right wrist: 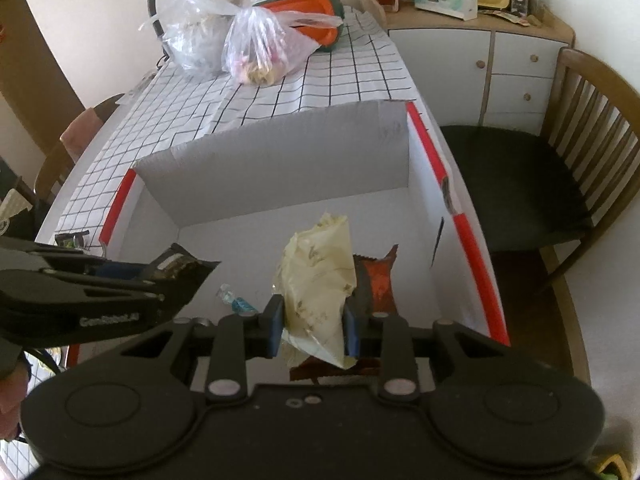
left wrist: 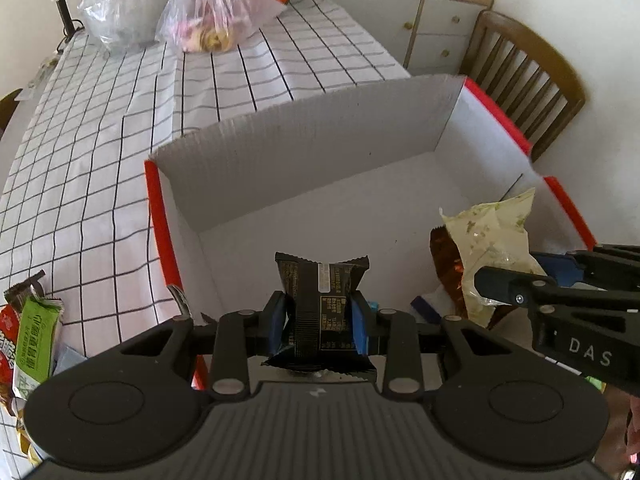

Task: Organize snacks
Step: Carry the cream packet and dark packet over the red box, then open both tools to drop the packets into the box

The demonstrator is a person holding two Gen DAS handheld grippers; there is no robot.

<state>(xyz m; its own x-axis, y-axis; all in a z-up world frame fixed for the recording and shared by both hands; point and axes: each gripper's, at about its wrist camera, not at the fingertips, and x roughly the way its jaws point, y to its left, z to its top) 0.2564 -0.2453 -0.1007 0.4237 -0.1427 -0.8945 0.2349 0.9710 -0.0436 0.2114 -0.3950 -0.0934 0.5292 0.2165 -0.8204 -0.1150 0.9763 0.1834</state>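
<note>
A white cardboard box with red edges stands open on the checked tablecloth. My left gripper is shut on a black snack packet and holds it over the box's near left part. My right gripper is shut on a pale yellow-green snack bag over the box's near right part. An orange-brown packet lies in the box under it. The left gripper with the black packet shows at the left of the right wrist view.
Loose snack bars, one green, lie on the table left of the box. Two clear plastic bags sit at the table's far end. A wooden chair stands right of the table, a white cabinet behind it.
</note>
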